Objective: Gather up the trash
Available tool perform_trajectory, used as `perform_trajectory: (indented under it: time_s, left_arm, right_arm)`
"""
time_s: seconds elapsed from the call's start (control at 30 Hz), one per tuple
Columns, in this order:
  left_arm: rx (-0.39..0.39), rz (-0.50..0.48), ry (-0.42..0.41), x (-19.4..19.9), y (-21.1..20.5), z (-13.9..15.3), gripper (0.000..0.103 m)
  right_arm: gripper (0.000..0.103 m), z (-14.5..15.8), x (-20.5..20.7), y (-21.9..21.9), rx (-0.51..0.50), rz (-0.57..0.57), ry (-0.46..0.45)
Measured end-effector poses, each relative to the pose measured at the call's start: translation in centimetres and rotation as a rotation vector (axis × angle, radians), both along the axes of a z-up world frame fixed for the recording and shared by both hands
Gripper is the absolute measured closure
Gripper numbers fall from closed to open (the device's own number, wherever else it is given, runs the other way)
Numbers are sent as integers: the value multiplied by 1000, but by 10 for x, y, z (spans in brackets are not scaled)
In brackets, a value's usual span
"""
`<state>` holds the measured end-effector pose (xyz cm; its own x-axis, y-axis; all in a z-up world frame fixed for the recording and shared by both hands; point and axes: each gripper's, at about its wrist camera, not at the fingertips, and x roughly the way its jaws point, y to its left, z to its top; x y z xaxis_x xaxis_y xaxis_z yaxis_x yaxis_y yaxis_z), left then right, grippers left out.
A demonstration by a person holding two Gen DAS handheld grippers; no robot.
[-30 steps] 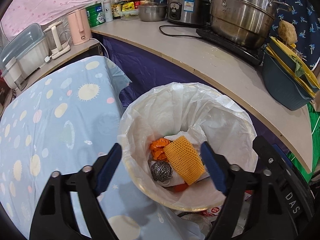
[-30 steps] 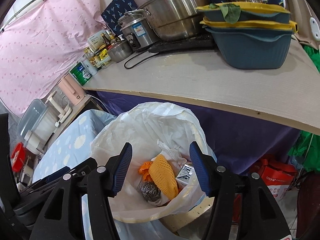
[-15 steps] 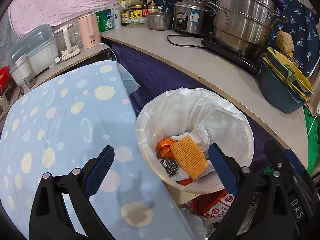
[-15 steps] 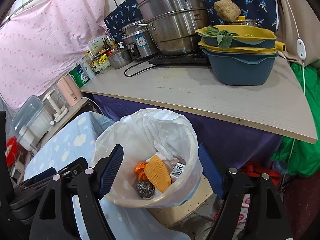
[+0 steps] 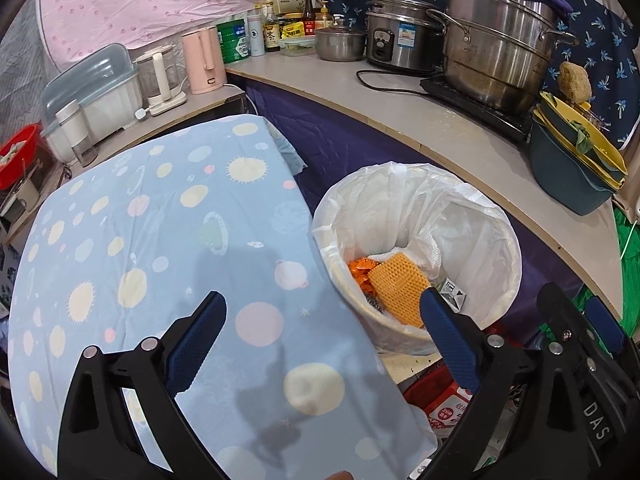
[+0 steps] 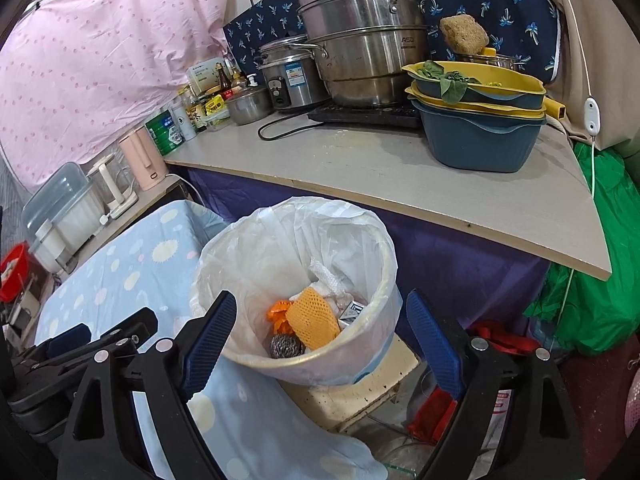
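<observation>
Left gripper (image 5: 320, 336): jaws spread wide, nothing between them, hanging over the tablecloth edge beside the bin.
Right gripper (image 6: 320, 332): jaws spread wide, empty, above the bin's near rim.
Trash bin (image 6: 380, 264): white-lined, standing between the table and the counter on a cream block.
Trash: an orange foam net (image 6: 312, 320), a steel scourer (image 6: 285, 346), orange wrappers (image 6: 279, 312), a white paper towel (image 6: 326, 278) and a small printed carton (image 6: 352, 312) lie inside the bin.
Table: covered by a blue tablecloth (image 5: 140, 248) with pale suns and planets.
Counter (image 6: 380, 172): pale board over a purple curtain, holding a stacked steel steamer (image 6: 360, 56), rice cooker (image 6: 290, 76), blue and yellow basins (image 6: 476, 120), bottles and a pink kettle (image 5: 202, 60).
Walls: pink dotted sheet (image 6: 100, 60), navy palm-print cloth (image 5: 600, 32).
</observation>
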<state>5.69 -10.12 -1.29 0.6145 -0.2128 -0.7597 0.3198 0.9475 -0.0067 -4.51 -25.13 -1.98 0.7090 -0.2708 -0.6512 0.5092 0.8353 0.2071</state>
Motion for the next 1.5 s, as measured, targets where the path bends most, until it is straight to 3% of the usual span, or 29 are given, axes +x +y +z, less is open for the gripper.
perform_trajectory:
  time_s: [0.7, 1.5]
  left_arm:
    - [14, 46, 10, -21, 33, -16, 10]
    - [40, 50, -7, -24, 42, -22, 10]
  right_arm:
    - [8, -10, -12, 32, -60, 41, 66]
    - [7, -14, -14, 41, -84, 55, 95]
